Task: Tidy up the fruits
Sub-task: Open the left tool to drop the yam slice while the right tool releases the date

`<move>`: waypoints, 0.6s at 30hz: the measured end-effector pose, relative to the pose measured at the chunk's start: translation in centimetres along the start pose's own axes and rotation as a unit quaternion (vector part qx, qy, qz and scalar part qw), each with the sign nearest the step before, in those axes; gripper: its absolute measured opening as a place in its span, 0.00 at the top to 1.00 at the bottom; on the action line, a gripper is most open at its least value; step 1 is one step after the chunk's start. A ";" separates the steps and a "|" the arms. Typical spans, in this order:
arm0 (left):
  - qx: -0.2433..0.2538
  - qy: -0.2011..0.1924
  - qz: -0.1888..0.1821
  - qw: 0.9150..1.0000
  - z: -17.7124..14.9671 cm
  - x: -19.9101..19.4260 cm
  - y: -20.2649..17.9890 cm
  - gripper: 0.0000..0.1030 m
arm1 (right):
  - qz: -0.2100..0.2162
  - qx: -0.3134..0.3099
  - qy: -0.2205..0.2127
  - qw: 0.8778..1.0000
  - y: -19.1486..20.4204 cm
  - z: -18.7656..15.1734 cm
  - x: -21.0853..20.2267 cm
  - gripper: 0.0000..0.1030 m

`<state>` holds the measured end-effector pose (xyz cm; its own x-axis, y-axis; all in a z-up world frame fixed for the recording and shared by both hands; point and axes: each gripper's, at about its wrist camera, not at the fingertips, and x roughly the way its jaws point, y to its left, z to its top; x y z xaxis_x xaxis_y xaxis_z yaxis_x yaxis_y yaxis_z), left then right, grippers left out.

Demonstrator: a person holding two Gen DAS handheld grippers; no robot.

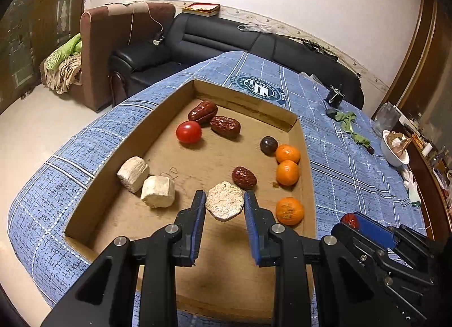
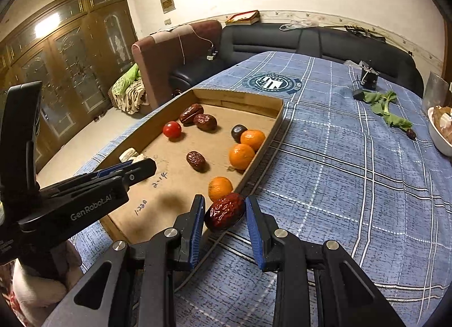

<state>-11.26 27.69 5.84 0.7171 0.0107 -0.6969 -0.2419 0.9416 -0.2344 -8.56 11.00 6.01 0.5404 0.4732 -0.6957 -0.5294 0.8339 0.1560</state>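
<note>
cardboard tray below; left gripper fingers clamp a pale chunk

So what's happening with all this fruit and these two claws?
A person is sorting fruit into a cardboard tray on a blue cloth, a handheld claw in each hand. The left claw grips a pale chunk over the tray. The right claw holds a red date at the tray's edge, near three tangerines.
</note>
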 end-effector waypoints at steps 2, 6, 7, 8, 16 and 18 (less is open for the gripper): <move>-0.004 -0.002 0.000 1.000 0.2 -0.1 0.6 0.74 | 0.000 -0.004 0.001 1.000 0.3 0.0 0.1 0.68; -0.029 -0.011 0.008 0.999 1.0 -0.5 2.7 0.74 | 0.004 -0.009 0.004 1.000 0.8 0.3 0.6 0.68; -0.036 -0.013 0.011 0.999 1.2 -0.6 3.3 0.74 | 0.006 -0.011 0.005 1.000 1.0 0.3 0.8 0.68; -0.044 -0.015 0.014 0.999 1.4 -0.8 4.1 0.74 | 0.008 -0.013 0.006 1.000 1.3 0.3 0.8 0.68; -0.059 -0.004 0.016 0.998 1.5 -0.3 6.1 0.74 | 0.032 -0.036 0.026 0.998 3.6 0.4 3.3 0.68; -0.053 0.001 0.014 0.999 1.5 0.1 5.8 0.74 | 0.034 -0.044 0.032 0.998 4.2 0.3 4.0 0.68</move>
<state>-11.63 33.69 5.39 0.7072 0.0358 -0.7061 -0.3296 0.9002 -0.2845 -8.42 16.47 4.07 0.4597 0.5069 -0.7292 -0.6204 0.7708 0.1447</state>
